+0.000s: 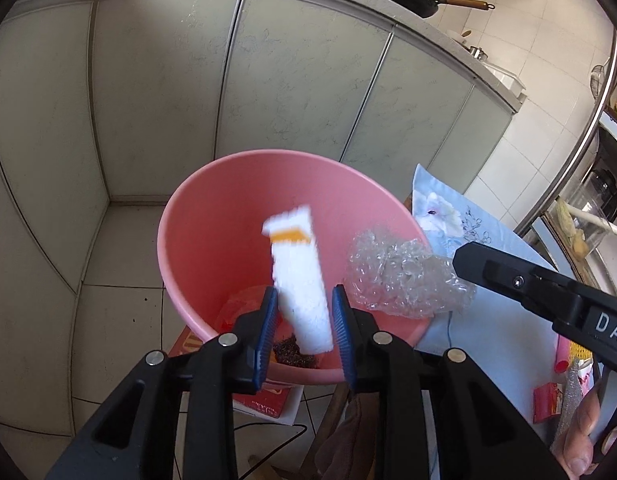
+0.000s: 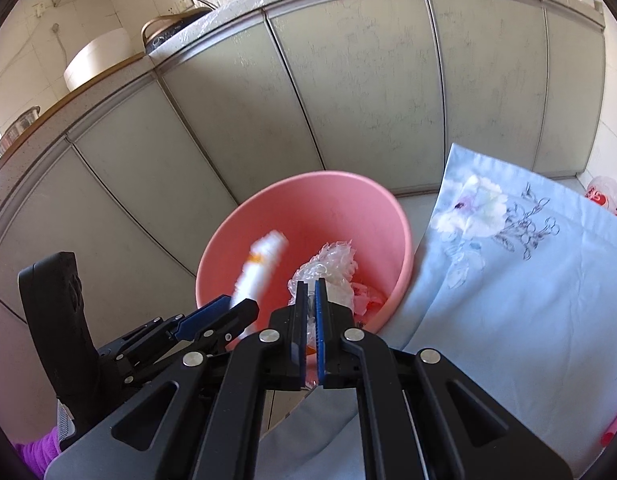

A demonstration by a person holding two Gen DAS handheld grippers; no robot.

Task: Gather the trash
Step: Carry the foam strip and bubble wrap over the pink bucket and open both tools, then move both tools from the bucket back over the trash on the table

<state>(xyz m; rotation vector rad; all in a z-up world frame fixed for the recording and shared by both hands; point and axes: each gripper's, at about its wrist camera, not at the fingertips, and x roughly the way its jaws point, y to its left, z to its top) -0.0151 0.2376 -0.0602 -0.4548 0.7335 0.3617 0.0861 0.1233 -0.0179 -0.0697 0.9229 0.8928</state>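
Over the pink bin (image 1: pixel 212 240), the left gripper (image 1: pixel 304 320) stands parted, its white tube (image 1: pixel 300 280) slipping free; the right gripper (image 2: pixel 311 312) pinches crumpled plastic (image 2: pixel 328 264) at the bin's rim, which may spill outside.

White tube (image 1: pixel 300 280) over pink bin (image 1: pixel 196 240)

The tube (image 1: pixel 298 276) is smeared with motion blur, so I can't read its print. My left fingers (image 1: pixel 268 336) hide part of the bin (image 1: pixel 196 216) bottom, and that dark clump (image 1: pixel 294 352) I can't make out. The wrap's (image 2: pixel 328 264) near end is buried between my right fingers (image 2: pixel 320 320). The packets (image 1: pixel 548 400) are cut off.
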